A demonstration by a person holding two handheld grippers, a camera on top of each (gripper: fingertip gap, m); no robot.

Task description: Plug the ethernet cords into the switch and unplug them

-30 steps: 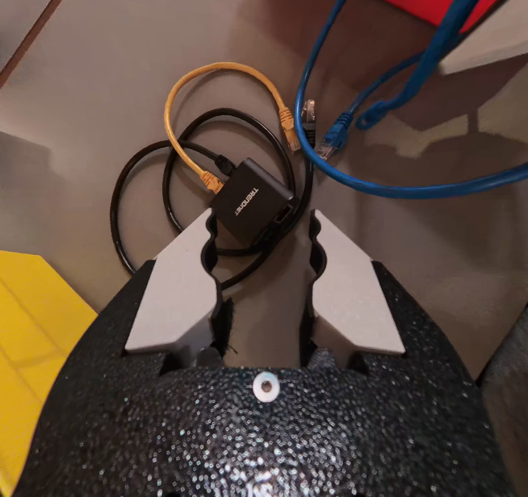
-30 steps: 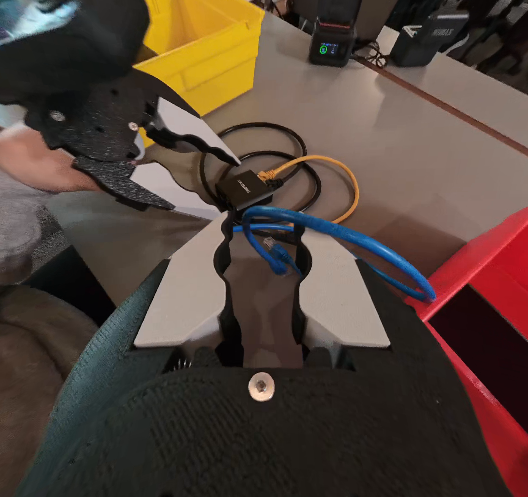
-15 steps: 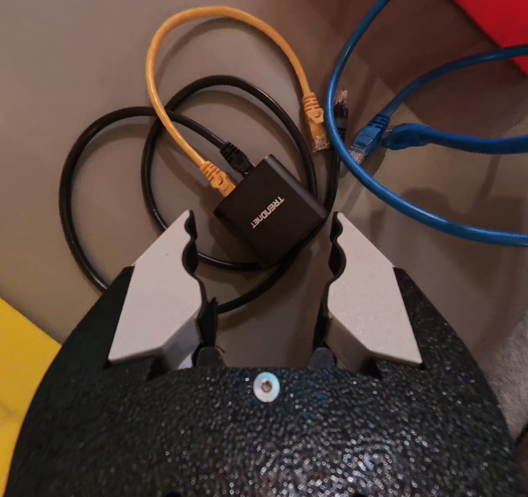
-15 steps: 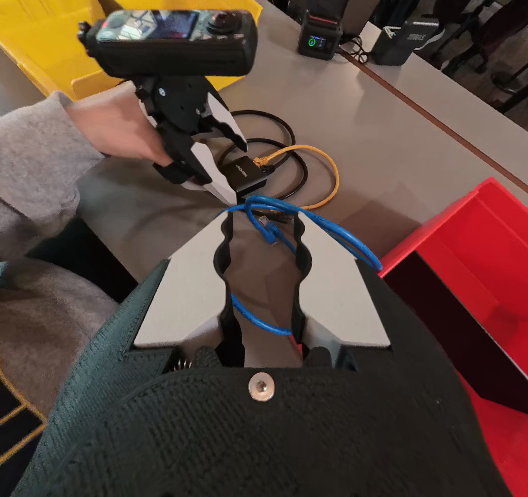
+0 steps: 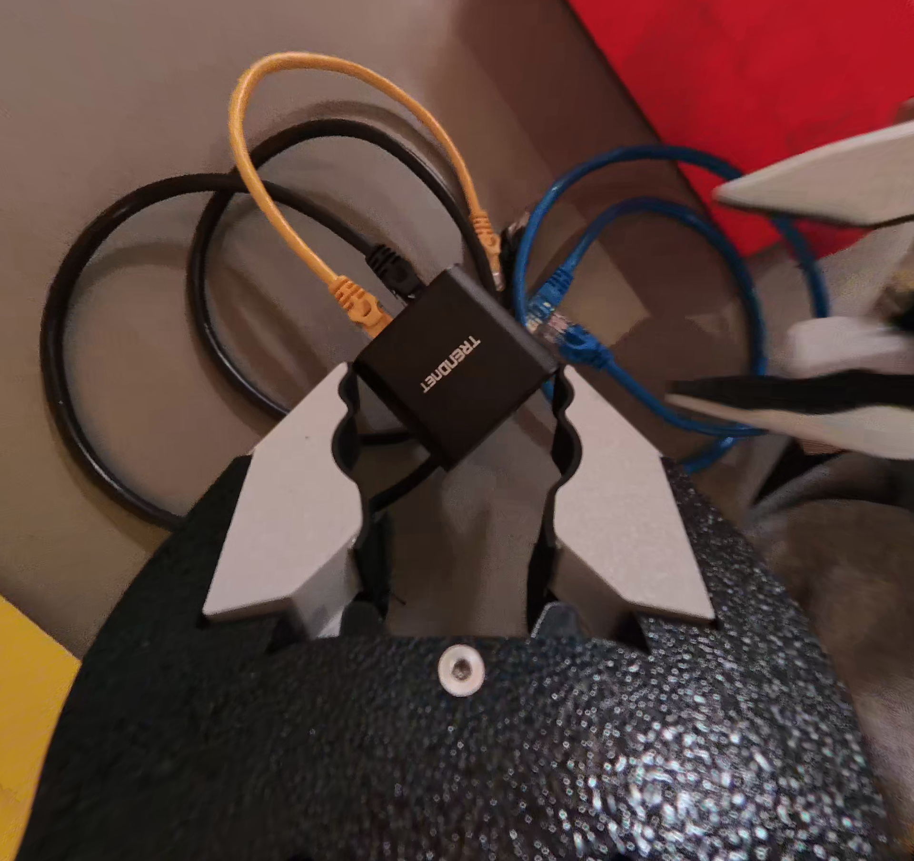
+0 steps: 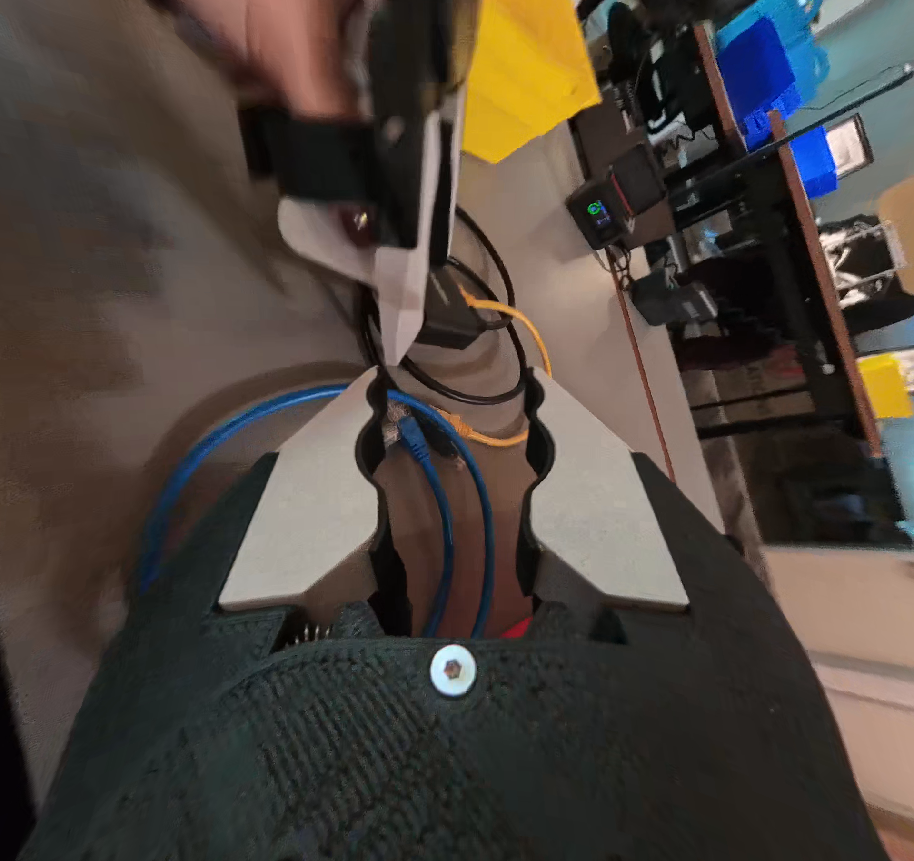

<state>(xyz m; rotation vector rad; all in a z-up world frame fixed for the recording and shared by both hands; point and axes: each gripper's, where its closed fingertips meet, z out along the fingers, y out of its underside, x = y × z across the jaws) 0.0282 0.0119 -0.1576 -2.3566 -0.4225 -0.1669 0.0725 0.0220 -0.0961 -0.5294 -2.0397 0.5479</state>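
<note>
Closer now: left gripper (image 5: 455, 372) has advanced, its open jaws straddling the switch (image 5: 452, 367); right gripper (image 6: 452, 377), also open, rolled sideways over blue cord (image 6: 445, 515).

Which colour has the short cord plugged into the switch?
Orange-yellow cord, in the switch; clearest in left wrist view.

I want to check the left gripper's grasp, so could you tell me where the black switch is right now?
In the left wrist view, the black switch sits on the table between the left gripper fingertips, orange plug at its far-left end, blue plugs on its right.
</note>
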